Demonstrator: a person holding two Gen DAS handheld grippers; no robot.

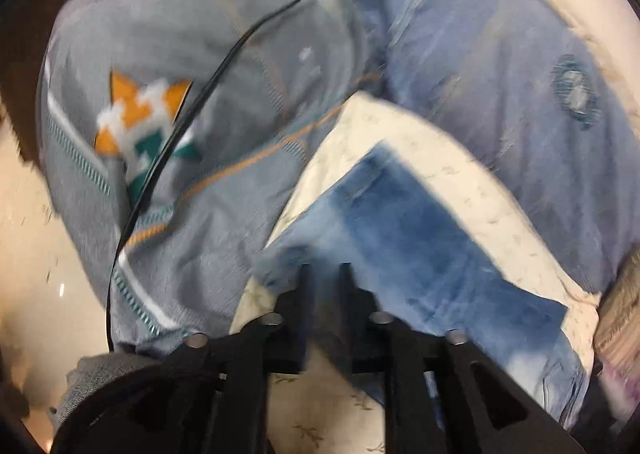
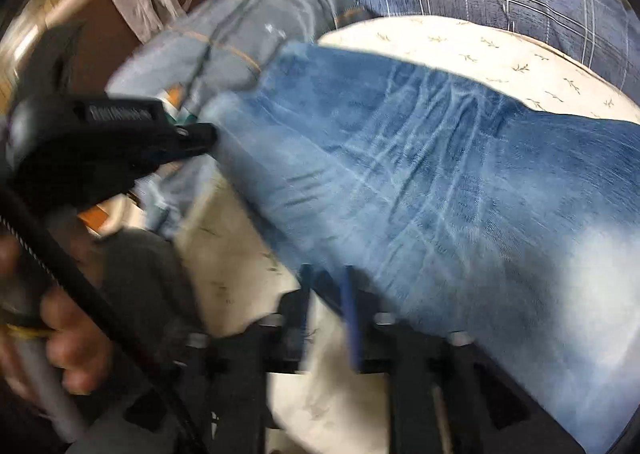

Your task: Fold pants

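- Pants [image 2: 420, 158] of blue denim are laid across a cream sheet [image 2: 500, 58] printed with small sprigs; a folded edge is seen just beyond each gripper's fingertips.
- In the left wrist view, the left gripper [image 1: 325, 274] is seen partly open, its fingers a narrow gap apart, with the near edge of the denim right at the tips; through the blur no cloth can be made out pinched between them.
- In the right wrist view, the right gripper [image 2: 326, 278] is likewise seen partly open, the denim edge touching or just past its tips; a grip cannot be confirmed.
- A grey patterned sweater [image 1: 160, 126] and a black cable [image 1: 224, 66] are seen to the left of the pants, near the fold.
- For a clean fold, it is judged that both edges should be released squarely, the layers aligned, and the cable kept clear of the cloth.
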